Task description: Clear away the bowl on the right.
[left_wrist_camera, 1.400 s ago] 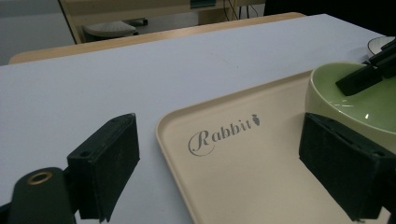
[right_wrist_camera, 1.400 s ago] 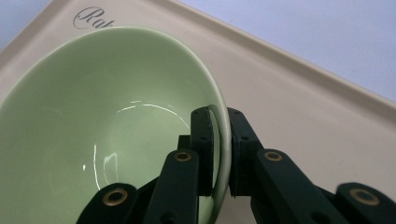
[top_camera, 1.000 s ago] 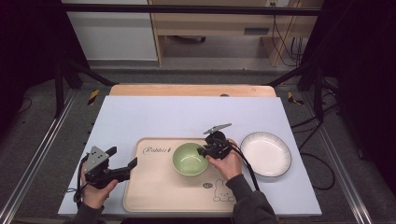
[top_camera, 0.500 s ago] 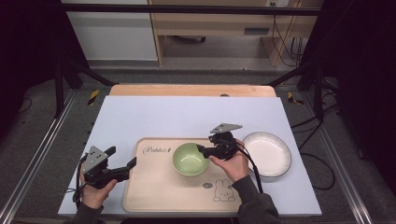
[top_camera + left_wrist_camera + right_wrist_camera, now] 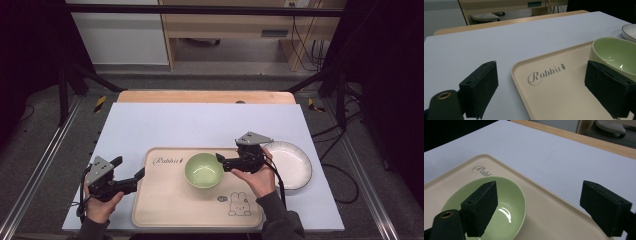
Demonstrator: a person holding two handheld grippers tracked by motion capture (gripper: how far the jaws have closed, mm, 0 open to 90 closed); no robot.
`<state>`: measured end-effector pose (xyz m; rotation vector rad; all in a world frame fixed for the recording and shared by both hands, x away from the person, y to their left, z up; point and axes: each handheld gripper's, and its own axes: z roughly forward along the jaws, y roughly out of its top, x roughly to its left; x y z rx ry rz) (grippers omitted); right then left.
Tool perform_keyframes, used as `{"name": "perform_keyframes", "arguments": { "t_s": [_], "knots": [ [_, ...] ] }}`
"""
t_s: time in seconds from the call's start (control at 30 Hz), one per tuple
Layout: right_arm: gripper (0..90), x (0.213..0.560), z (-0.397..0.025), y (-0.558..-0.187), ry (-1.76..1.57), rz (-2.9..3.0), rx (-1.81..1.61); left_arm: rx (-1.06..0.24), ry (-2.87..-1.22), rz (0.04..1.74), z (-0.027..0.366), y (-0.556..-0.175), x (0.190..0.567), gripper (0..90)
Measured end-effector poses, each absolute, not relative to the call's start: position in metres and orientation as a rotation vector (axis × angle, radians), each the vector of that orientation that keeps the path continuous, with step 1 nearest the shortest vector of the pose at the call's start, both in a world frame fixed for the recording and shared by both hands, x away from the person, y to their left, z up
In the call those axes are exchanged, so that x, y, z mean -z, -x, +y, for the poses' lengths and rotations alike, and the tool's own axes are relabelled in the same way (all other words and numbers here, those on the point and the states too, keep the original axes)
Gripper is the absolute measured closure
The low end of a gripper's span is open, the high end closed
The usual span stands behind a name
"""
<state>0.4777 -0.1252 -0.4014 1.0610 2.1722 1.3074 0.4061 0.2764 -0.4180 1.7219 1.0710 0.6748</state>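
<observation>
A pale green bowl (image 5: 202, 172) stands empty on a beige tray (image 5: 170, 205) printed "Rabbit". My right gripper (image 5: 221, 161) is open at the bowl's far right rim. In the right gripper view its left jaw hangs over the bowl (image 5: 506, 220) and its right jaw is off past the tray's far edge (image 5: 549, 207), with nothing clamped. My left gripper (image 5: 129, 168) is open at the tray's left edge. In the left gripper view one jaw is over the table, the other over the tray (image 5: 559, 92) in front of the bowl (image 5: 616, 52).
A white plate (image 5: 290, 165) with a dark rim lies on the table right of the tray, just behind my right hand; its edge (image 5: 630, 31) shows in the left gripper view. The light blue table cover (image 5: 200, 125) stretches back to a wooden edge.
My right gripper has shifted a little to the right and back from the bowl. The bowl, the tray and my left gripper have stayed put.
</observation>
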Motion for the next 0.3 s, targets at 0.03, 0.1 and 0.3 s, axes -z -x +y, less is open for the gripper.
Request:
{"name": "perform_keyframes", "arguments": {
  "t_s": [0.03,0.1,0.3],
  "knots": [
    [13.9,0.401,-0.127,-0.476,-1.058,2.172,-1.309,-0.674,-1.720,1.072,0.277,-0.406,0.418,11.5],
    [13.6,0.401,-0.131,-0.473,-1.050,2.164,-1.314,-0.677,-1.717,1.075,0.278,-0.406,0.418,11.4],
    [13.7,0.402,-0.142,-0.465,-1.042,2.141,-1.308,-0.680,-1.712,1.083,0.279,-0.407,0.419,11.2]
  ]
}}
